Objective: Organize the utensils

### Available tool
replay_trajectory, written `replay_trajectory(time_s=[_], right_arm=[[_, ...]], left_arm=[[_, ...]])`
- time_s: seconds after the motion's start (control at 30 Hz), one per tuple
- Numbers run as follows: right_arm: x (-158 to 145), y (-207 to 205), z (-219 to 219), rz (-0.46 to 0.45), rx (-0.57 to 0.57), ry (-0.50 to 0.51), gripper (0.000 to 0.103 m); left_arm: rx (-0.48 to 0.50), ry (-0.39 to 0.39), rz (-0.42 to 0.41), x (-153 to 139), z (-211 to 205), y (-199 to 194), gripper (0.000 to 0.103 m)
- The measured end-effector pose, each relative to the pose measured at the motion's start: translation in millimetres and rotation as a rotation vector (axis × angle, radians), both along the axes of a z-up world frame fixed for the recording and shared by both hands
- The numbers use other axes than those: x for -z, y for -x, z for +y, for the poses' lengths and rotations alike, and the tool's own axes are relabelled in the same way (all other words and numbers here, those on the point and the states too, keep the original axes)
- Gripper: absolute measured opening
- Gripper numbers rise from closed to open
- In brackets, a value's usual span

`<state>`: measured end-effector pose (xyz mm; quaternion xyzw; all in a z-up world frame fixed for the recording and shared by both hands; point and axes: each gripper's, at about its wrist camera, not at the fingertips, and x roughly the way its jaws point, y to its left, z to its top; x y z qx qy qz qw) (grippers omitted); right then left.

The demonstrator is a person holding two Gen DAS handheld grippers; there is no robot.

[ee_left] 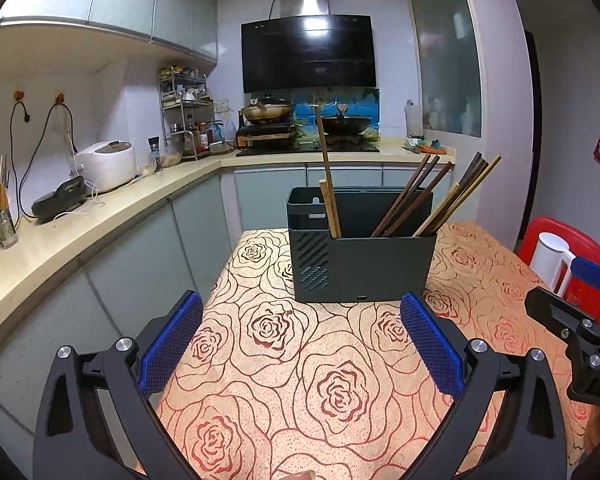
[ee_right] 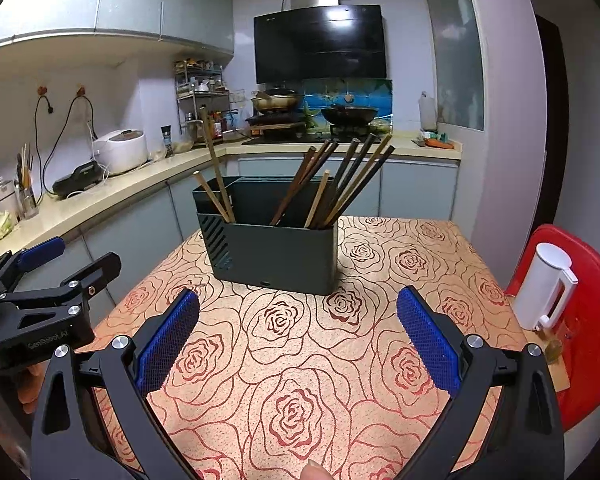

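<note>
A dark grey utensil holder (ee_left: 364,264) stands on the rose-patterned table (ee_left: 284,360); it also shows in the right wrist view (ee_right: 276,252). Two wooden chopsticks (ee_left: 329,184) stand in its left compartment. Several dark and light chopsticks (ee_left: 432,200) lean right in its right compartment, as the right wrist view shows (ee_right: 336,188). My left gripper (ee_left: 300,340) is open and empty, above the table in front of the holder. My right gripper (ee_right: 298,336) is open and empty, also in front of the holder. Each gripper shows at the edge of the other's view.
A red chair (ee_right: 580,320) with a white kettle (ee_right: 548,288) stands right of the table. A kitchen counter (ee_left: 100,216) runs along the left with a rice cooker (ee_left: 108,164). A stove with woks (ee_left: 308,120) is at the back.
</note>
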<state>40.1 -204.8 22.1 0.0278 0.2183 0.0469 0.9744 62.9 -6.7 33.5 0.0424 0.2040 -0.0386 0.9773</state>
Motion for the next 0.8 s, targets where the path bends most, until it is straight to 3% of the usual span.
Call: replay_trajectory(time_s=[0.8], right_arm=[[9.1, -5.0, -0.3, 0.026, 0.003, -0.010, 0.096]], left_arm=[[0.002, -0.009, 0.019, 7.8, -0.4, -3.5, 0.096]])
